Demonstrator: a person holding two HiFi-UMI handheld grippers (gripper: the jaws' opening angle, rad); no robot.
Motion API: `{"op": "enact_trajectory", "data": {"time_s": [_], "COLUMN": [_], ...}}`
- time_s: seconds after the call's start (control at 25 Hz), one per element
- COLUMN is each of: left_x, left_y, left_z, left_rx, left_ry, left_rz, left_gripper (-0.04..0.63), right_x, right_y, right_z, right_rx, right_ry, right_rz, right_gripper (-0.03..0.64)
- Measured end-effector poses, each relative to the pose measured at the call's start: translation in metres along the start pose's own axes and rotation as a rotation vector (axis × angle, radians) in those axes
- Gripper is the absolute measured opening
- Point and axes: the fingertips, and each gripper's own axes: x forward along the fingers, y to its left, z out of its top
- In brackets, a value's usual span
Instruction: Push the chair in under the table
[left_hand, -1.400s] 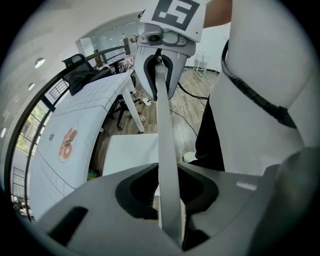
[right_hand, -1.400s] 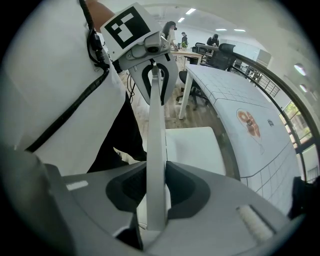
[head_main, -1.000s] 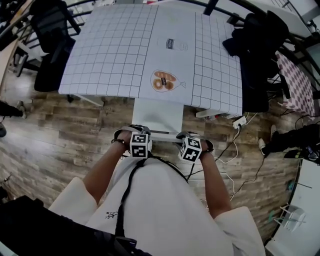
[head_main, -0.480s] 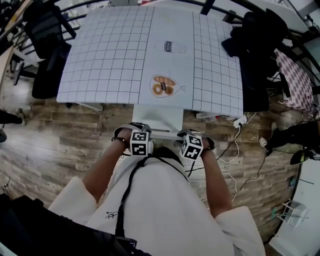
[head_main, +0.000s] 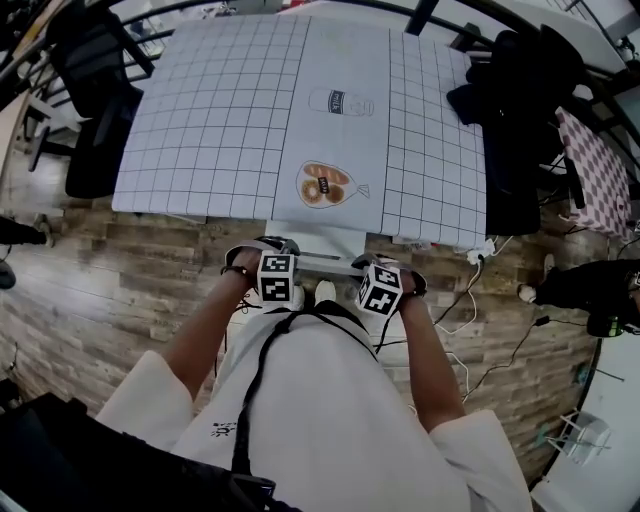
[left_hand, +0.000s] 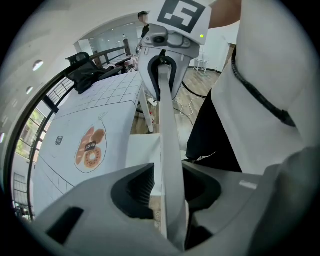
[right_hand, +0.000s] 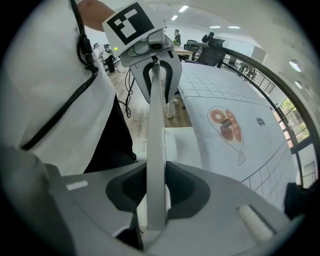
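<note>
Both claws on the chair's top rail, with the chair close in at the table.

The left claw (left_hand: 167, 186) straddles the pale top rail of the chair (head_main: 322, 263) but is slack; its jaws have just been opening, and one pad stands clear of the rail; the right claw (right_hand: 155, 189) is clenched on the same rail, pads against both faces; both point steeply down, side by side; the seat appears mostly beneath the near edge of the gridded table (head_main: 225, 120), only a strip showing, near the printed bag of bread (head_main: 326, 185).
</note>
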Motion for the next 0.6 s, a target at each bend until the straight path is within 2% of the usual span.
{"op": "enact_trajectory", "data": {"time_s": [0.12,0.6], "left_x": [0.001,0.002], "left_y": [0.015,0.063], "left_z": [0.004,0.002], "left_rx": [-0.016,-0.037], "left_ry": [-0.001,0.02], "left_rz": [0.01,0.066], "left_gripper": [0.164,0.167], "right_x": [-0.001,-0.001], "right_y": [-0.014,-0.058], "right_z": [-0.004,-0.003], "right_rx": [-0.008,-0.022], "right_ry": [0.003,-0.01], "right_rz": [-0.001,-0.016], "right_gripper": [0.091,0.089]}}
